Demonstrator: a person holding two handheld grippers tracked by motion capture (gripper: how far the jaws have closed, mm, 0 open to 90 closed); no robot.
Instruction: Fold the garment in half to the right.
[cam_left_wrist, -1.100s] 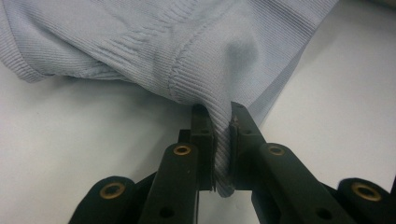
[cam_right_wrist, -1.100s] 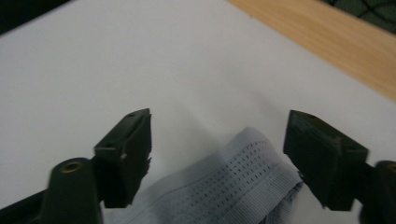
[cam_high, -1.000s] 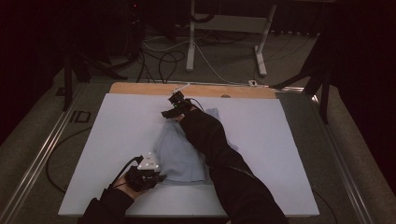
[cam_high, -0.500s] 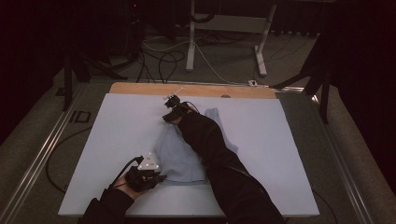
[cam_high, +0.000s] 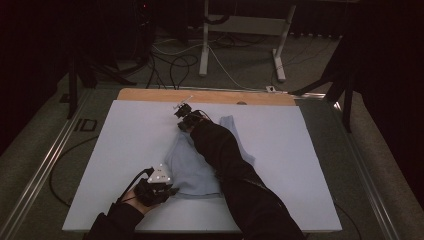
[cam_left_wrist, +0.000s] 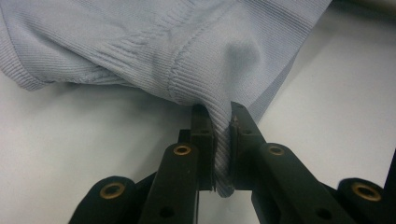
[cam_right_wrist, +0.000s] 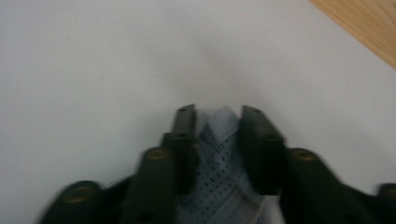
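Note:
A light blue knit garment (cam_high: 192, 170) lies crumpled on the white table cover (cam_high: 125, 150). My left gripper (cam_high: 172, 190) is at its near edge, shut on a ribbed hem fold (cam_left_wrist: 223, 140) that stands pinched between the jaws (cam_left_wrist: 219, 116). My right gripper (cam_high: 182, 120) is at the garment's far end, with the sleeved forearm lying across the cloth. Its jaws have just been closing, and a bunched fold of the garment (cam_right_wrist: 219, 154) now fills the gap at my right gripper (cam_right_wrist: 218, 114), touching both pads.
A bare wooden strip (cam_high: 150, 95) runs along the table's far edge and appears again in the right gripper view (cam_right_wrist: 364, 23). Beyond the table are white stand legs (cam_high: 205, 45) and cables (cam_high: 175, 65) on the floor. A metal rail (cam_high: 45, 165) runs along the left side.
The right gripper has edged slightly left at the garment's far end. The left gripper has stayed still with its hold on the hem.

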